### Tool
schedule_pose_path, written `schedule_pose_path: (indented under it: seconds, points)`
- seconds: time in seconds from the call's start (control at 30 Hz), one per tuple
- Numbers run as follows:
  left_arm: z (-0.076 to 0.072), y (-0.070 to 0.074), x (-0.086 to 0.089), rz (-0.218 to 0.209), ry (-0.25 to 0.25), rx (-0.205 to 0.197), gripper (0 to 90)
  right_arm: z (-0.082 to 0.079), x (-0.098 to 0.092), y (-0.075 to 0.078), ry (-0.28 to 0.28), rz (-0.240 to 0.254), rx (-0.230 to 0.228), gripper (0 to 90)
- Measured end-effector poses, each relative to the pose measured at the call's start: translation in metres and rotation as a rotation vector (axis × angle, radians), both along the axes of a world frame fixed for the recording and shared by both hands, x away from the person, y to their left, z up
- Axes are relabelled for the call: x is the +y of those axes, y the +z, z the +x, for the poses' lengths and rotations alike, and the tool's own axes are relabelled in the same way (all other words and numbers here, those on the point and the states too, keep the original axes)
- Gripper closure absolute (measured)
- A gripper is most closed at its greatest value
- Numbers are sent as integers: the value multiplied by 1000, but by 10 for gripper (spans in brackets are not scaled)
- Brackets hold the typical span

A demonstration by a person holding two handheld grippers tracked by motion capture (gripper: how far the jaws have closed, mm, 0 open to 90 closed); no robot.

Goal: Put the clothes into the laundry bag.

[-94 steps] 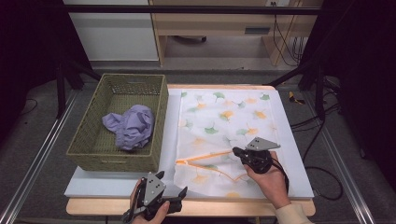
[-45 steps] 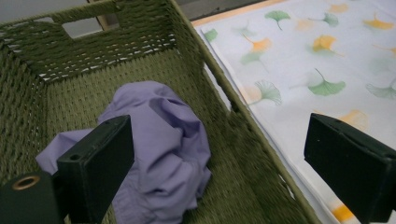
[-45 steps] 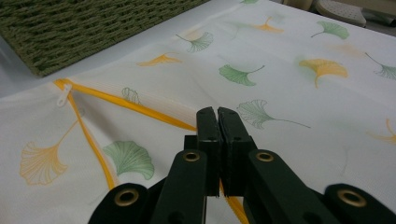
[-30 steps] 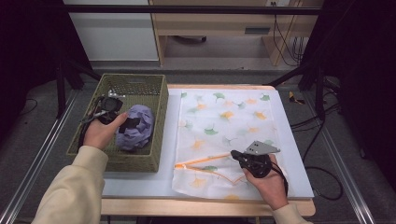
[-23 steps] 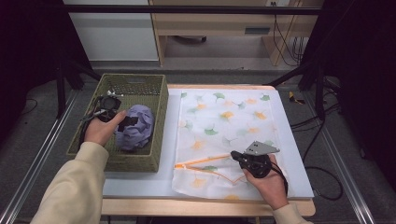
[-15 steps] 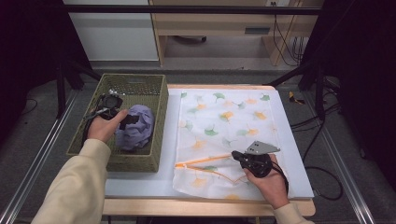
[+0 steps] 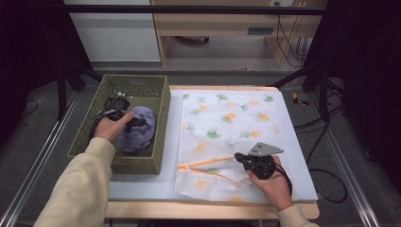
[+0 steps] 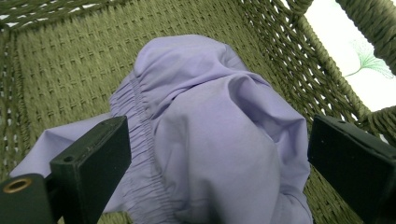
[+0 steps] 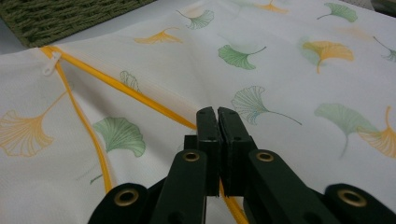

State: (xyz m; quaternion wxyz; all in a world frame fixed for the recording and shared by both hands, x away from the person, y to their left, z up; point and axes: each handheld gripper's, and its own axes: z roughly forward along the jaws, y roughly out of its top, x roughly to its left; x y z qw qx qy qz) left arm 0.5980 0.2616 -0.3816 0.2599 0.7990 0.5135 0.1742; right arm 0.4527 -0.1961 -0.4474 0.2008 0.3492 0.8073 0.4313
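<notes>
My left gripper (image 8: 219, 154) hangs wide open in the basket (image 7: 156, 90) — the lilac garment (image 8: 210, 135) sits between its jaws, untouched. My right gripper (image 9: 217, 116), at five o'clock on the table, is clamped on the laundry bag (image 9: 299, 74) at its orange zipper edge (image 9: 140, 95).

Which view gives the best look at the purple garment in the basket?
The left gripper view: the purple garment is close up, its gathered elastic seam clear, between the open jaws. The high view shows it small in the basket, partly behind the left hand-held gripper. The right gripper view adds nothing on it.
</notes>
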Motion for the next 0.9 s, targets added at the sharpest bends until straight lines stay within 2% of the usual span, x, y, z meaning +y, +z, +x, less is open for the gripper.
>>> schedule_pose_path:
  seconds: [0.23, 0.4, 0.53, 0.73, 0.9]
  points:
    - [1, 6, -4, 9, -14, -26, 45, 0, 0, 0, 2, -4, 1, 884]
    - [1, 6, -4, 26, -14, -16, 45, 0, 0, 0, 6, -6, -3, 884]
    - [3, 3, -3, 35, -17, -4, 47, 1, 0, 0, 6, -5, 0, 884]
    - [8, -3, -2, 57, -13, -23, 53, 1, 1, 0, 5, -10, 0, 884]
    - [13, -11, -2, 39, -26, 4, 49, 1, 0, 0, 5, -9, 4, 884]
